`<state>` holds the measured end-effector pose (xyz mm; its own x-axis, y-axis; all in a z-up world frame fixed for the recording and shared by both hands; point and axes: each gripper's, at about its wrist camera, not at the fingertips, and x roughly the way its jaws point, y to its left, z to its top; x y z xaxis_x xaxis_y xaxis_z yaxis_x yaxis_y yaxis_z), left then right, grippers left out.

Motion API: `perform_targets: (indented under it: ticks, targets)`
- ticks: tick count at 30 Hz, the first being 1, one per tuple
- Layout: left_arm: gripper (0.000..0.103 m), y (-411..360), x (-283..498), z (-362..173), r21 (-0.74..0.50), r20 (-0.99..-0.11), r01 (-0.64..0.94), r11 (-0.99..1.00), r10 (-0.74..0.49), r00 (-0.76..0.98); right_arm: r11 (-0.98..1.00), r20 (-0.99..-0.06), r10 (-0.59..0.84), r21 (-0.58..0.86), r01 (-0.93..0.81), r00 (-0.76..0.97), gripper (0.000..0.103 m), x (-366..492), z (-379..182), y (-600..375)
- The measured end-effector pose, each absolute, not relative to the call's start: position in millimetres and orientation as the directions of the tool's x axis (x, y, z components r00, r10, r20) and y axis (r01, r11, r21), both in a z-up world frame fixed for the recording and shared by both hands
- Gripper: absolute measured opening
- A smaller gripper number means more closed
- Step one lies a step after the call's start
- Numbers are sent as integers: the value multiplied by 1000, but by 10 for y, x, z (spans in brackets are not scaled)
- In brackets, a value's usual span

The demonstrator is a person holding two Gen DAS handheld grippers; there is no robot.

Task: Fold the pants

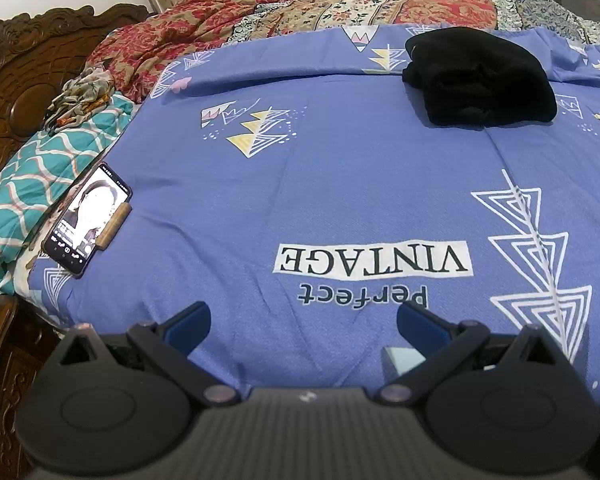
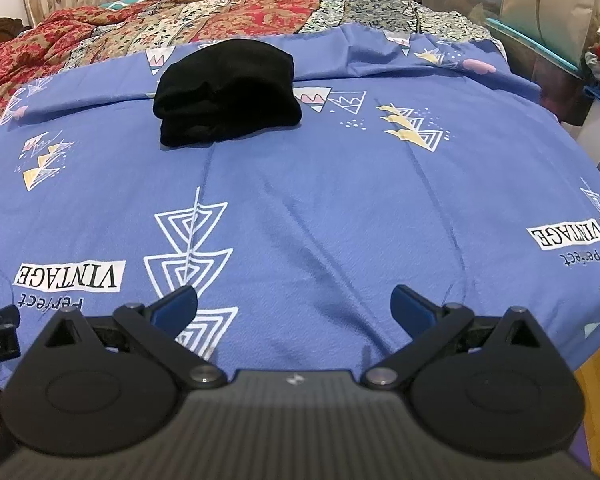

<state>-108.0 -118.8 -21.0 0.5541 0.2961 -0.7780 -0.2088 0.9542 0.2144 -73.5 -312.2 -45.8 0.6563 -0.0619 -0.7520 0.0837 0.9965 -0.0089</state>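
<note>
With both the left gripper [image 1: 303, 322] and right gripper [image 2: 295, 304] spread wide and empty, the black pants [image 2: 228, 94] at upper left already look folded, so any tidying wants gentle edge pinches.

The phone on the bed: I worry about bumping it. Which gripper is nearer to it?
Left. The phone lies at the bed's left edge, ahead and left of the open left gripper. The right gripper is farther right; its view doesn't show the phone.

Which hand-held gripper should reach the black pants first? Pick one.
Probably the right hand-held gripper: the pants lie nearly straight ahead of it, slightly left. From the left hand-held gripper they sit far off to the right. Both are open.
</note>
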Motion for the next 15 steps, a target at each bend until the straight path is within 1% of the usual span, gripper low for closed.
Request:
perform_targets:
  ticks: [15]
  targets:
    - [103, -1189, -1096, -174, 216, -770, -214, 953, 300, 563, 995, -748, -76, -14, 99, 659, 103, -737, -414, -3157]
